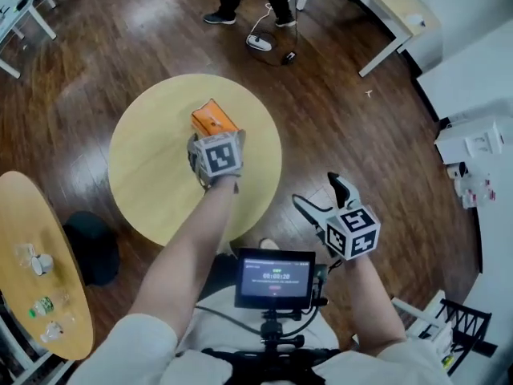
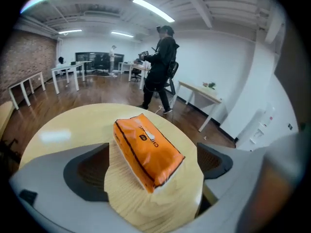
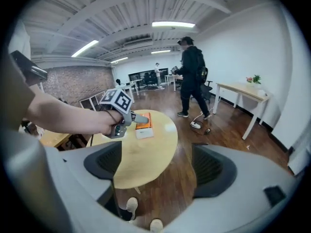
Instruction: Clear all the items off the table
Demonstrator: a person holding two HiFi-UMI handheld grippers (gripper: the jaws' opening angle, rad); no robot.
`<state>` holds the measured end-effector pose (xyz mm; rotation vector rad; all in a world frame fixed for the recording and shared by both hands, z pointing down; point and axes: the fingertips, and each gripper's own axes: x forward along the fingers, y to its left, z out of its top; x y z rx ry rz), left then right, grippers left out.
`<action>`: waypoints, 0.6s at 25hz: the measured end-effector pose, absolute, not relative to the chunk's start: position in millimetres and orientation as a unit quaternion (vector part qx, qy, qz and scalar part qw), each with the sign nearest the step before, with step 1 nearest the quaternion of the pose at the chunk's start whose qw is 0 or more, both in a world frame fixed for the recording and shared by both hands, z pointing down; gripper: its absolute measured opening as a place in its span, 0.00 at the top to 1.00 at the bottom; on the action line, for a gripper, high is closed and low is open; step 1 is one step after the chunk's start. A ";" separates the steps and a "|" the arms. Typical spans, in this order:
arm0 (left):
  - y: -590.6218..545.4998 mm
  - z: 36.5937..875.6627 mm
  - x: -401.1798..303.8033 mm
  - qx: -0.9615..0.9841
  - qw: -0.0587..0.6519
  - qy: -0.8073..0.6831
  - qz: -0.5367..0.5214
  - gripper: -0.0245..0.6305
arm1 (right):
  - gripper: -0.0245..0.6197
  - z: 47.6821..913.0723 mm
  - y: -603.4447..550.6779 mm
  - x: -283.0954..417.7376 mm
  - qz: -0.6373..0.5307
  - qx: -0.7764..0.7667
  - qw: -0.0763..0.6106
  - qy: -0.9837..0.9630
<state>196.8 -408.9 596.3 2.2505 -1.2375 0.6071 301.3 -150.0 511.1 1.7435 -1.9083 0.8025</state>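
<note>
Orange film wraps the tissue pack (image 2: 148, 149), which lies flat on the round pale-wood worktop (image 1: 144, 175). Its near end reaches into the gap between the spread jaws of the left gripper (image 2: 153, 166), and neither pad touches it. The wide gap appears set to take the pack's width before a grasp. The right gripper (image 3: 154, 171) hangs with jaws released and nothing between them. Below it is the dark plank floor (image 1: 361, 135), just off the worktop's near edge, where it seems to be kept out of the way. Far beyond the left jaws, a person (image 2: 160, 67) stands beside a white-legged desk (image 2: 200, 92). A second wooden worktop (image 1: 32, 239) carrying small bottles stands well to the left of both jaws.
</note>
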 end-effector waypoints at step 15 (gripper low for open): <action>-430.9 637.4 194.9 0.804 0.150 -0.431 0.381 0.17 | 0.24 518.1 -78.7 333.7 0.321 0.637 0.203 -0.671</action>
